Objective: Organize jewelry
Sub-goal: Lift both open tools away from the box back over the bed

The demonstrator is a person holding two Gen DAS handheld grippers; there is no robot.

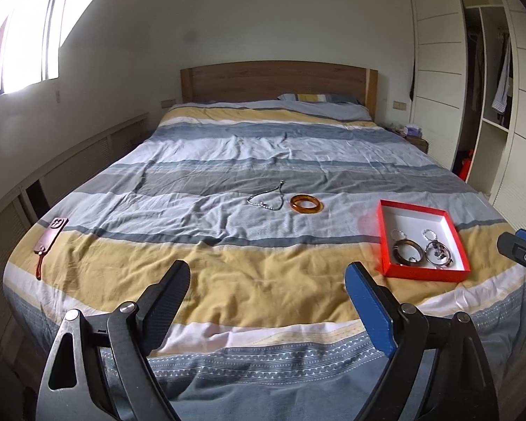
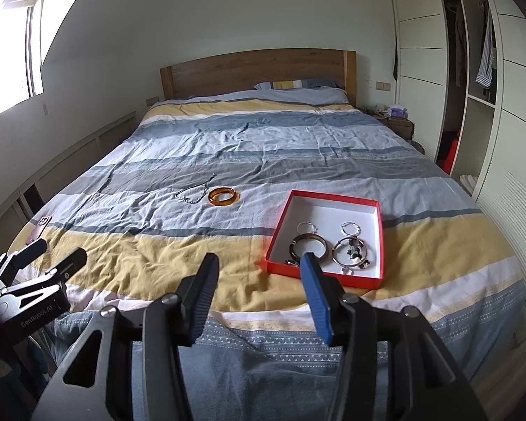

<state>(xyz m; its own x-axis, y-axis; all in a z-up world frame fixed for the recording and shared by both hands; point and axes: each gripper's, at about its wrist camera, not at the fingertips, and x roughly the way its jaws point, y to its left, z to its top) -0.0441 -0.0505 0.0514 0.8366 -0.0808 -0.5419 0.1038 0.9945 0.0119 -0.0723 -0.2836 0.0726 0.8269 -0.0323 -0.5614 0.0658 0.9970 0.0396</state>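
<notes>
In the left wrist view, the left gripper (image 1: 266,277) is seen at the bottom of the frame with its jaws spread wide and nothing between them, above the near edge of the striped bed cover (image 1: 228,273). The silver chain (image 1: 267,199) and the amber bangle (image 1: 306,204) are lying just beside each other on the cover in the middle of the frame, and the red box (image 1: 383,238), already filled with several rings and bracelets, is placed at the lower right. A phone in a brown case (image 1: 49,233) is seen at the left edge. In the right wrist view, the right gripper (image 2: 259,263) is shown at the bottom centre, partly opened and empty, with the box (image 2: 280,233) directly behind its blue finger; the bangle (image 2: 223,196) and chain (image 2: 194,193) are found to the upper left. It is judged that one of these two loose pieces should be collected next. The bangle should be approached from above and its rim pinched, so that the soft cover is not caught.
</notes>
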